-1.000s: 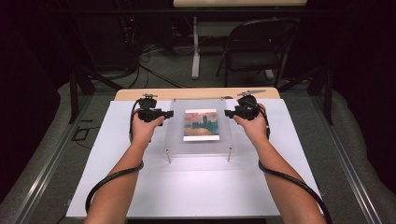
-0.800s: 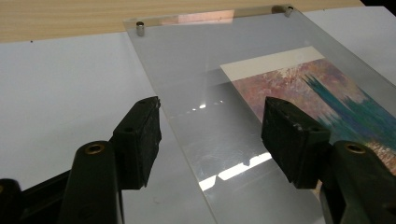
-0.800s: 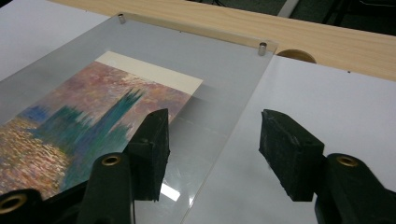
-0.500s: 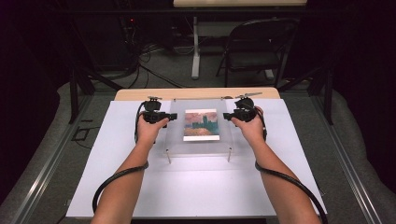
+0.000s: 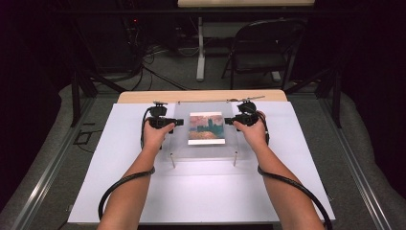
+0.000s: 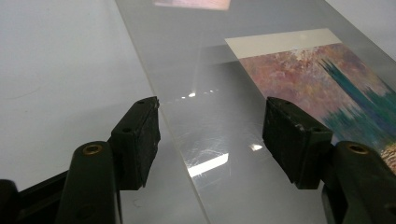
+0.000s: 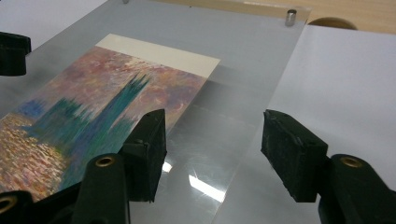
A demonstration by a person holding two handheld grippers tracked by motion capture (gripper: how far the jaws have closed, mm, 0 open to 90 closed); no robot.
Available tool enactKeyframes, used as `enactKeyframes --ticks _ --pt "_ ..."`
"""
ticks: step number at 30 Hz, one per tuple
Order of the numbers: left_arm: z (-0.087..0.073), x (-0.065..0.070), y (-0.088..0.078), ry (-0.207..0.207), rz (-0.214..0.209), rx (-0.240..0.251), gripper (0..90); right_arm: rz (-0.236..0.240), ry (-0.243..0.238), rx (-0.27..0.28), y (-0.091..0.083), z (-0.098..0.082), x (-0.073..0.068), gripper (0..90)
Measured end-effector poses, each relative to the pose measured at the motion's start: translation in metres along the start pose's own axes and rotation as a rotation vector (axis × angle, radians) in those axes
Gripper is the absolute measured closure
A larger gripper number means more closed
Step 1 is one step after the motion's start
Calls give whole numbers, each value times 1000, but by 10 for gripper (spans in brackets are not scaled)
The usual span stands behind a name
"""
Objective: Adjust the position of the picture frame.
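A clear acrylic plate (image 5: 231, 143) stands on short metal posts on the white table, with a painted picture (image 5: 206, 128) of a blue-green tower in it. My left gripper (image 5: 179, 122) is at the plate's left edge, jaws wide apart. In the left gripper view the gripper (image 6: 212, 135) is open over the plate (image 6: 205, 60), beside the picture (image 6: 327, 84). My right gripper (image 5: 227, 120) is at the plate's right side. Its jaws have just been opening; in the right gripper view the gripper (image 7: 212, 140) is open above the plate's (image 7: 252, 51) right edge, pads touching nothing.
A white sheet (image 5: 201, 191) covers the table, with a wooden strip (image 5: 201, 96) at the far edge. Two front posts (image 5: 173, 160) hold the plate up. A metal post (image 7: 291, 17) sits at its far corner. A folding chair (image 5: 263, 52) stands beyond the table.
Both hands have edged inward toward the plate, the left one also sinking a little. The plate and picture have not moved.
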State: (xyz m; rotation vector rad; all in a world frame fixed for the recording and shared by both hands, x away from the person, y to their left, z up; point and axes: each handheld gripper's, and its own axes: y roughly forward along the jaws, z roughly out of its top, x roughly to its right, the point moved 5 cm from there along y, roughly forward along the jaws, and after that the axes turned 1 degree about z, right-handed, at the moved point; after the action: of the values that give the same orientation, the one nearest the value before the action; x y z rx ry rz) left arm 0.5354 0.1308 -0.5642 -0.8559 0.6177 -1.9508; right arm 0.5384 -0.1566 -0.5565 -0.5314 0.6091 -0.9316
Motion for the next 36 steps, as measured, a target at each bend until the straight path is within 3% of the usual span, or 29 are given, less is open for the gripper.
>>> enactKeyframes --ticks 12,23,36 --pt "-4 1 4 -26 -14 -8 337 35 46 -33 5 -6 0 389" --pt "-7 -1 5 -75 -59 -20 304 84 99 -45 5 -8 4 373" --pt "-8 -1 6 -105 -86 -35 285 97 133 -49 8 -9 4 330"
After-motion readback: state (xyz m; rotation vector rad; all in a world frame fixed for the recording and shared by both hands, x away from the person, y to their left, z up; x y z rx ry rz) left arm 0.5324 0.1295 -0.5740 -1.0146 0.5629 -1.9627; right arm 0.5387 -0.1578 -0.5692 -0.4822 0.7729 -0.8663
